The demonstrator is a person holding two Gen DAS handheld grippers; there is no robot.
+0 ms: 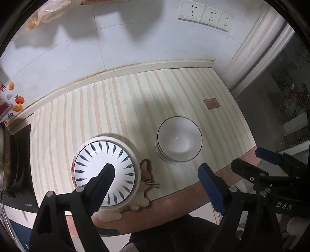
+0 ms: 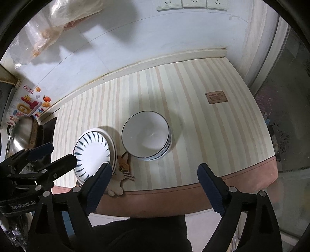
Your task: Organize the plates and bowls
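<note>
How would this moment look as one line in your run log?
left gripper: open, empty | right gripper: open, empty | plates: stacked | bowls: stacked | both on mat

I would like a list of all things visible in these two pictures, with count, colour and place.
stack of plates with blue leaf pattern: one stack, white and blue, left on the mat.
stack of white bowls with dark rim: one stack, right of the plates, apart from them.
striped table mat: one, cream and beige, a cat picture at its front edge.
wall sockets: three, white, on the wall.
metal wok: one, silver, far left.
left gripper: black with blue pads, open, above the plates.
right gripper: same colours, open, empty.
</note>
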